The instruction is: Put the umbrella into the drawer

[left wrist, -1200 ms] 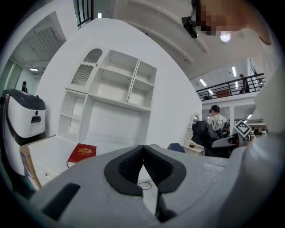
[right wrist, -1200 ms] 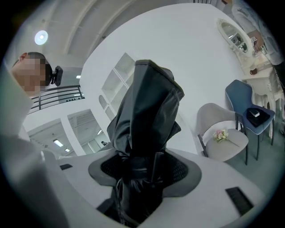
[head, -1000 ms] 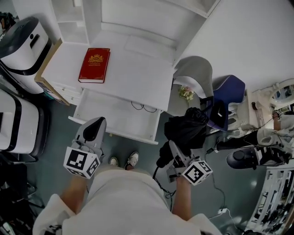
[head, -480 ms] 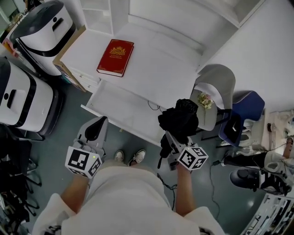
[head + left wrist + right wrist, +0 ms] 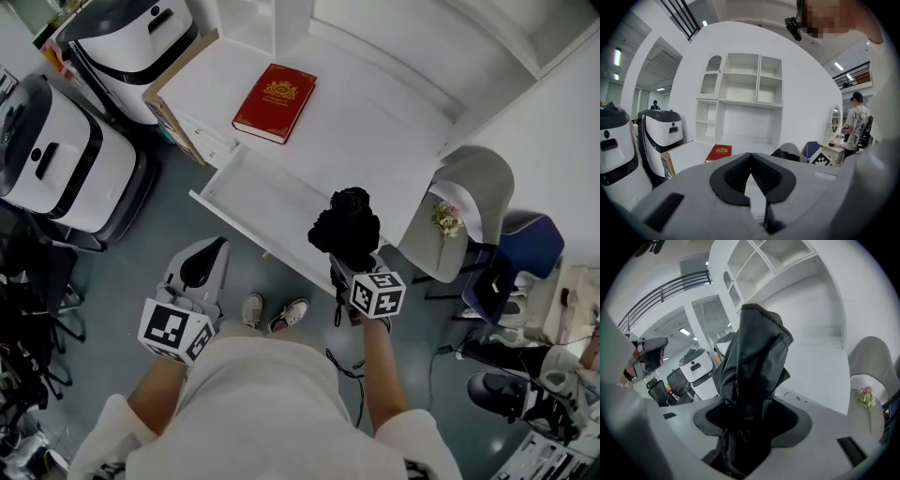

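A black umbrella (image 5: pixel 345 228) is clamped in the right gripper (image 5: pixel 349 269) over the right end of the open drawer (image 5: pixel 262 206) — seemingly clear of it (left gripper (image 5: pixel 206 262) closed, empty).

**A:** Are you making out any writing anywhere?

**B:** No, I am not managing to read a single word. The red book (image 5: pixel 275 103) lying on the desk (image 5: pixel 375 127) is showing a gold crest on its cover. Any lettering with it is coming out too small to read.

**A:** Is the left gripper view helping?

**B:** No. The same cover is showing there, just as unreadable.

**A:** Are any signs or codes showing?

**B:** The left cube (image 5: pixel 175 330) and the right cube (image 5: pixel 377 293) are each carrying black-and-white square markers. They are patterns only, with no letters or numbers. The white machine (image 5: pixel 56 178) standing beside the desk is showing no label that I am able to read.
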Motion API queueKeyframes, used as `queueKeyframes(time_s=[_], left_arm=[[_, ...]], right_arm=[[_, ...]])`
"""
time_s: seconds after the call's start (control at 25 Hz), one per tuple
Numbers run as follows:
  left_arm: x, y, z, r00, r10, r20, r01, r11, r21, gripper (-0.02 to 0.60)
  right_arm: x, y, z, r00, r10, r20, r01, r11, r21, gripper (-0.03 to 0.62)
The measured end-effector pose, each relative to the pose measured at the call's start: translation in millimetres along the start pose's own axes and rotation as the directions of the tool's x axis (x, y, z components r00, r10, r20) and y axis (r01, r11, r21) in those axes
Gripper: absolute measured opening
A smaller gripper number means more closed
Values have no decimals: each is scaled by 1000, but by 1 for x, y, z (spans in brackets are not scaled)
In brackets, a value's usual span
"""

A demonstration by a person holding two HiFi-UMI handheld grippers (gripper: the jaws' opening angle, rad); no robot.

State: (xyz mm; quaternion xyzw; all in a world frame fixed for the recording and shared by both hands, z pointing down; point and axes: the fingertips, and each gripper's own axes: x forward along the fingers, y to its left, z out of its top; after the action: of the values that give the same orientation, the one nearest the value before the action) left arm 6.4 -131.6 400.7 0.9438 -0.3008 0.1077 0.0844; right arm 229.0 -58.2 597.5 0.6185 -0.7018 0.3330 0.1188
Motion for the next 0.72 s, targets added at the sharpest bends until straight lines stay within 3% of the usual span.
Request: queueKeyframes(time_s=[0.16, 0.72], left_arm=[[-9, -1, -7, 999, 38, -13, -38, 999, -9, 15], [-20, -1, -19, 991, 127, -44, -128, 992, -15, 14]], right_arm=[[18, 1, -13, 997, 21, -74, -27, 996, -82, 244], [87, -13, -50, 961, 48, -272, -107, 973, -206, 244]])
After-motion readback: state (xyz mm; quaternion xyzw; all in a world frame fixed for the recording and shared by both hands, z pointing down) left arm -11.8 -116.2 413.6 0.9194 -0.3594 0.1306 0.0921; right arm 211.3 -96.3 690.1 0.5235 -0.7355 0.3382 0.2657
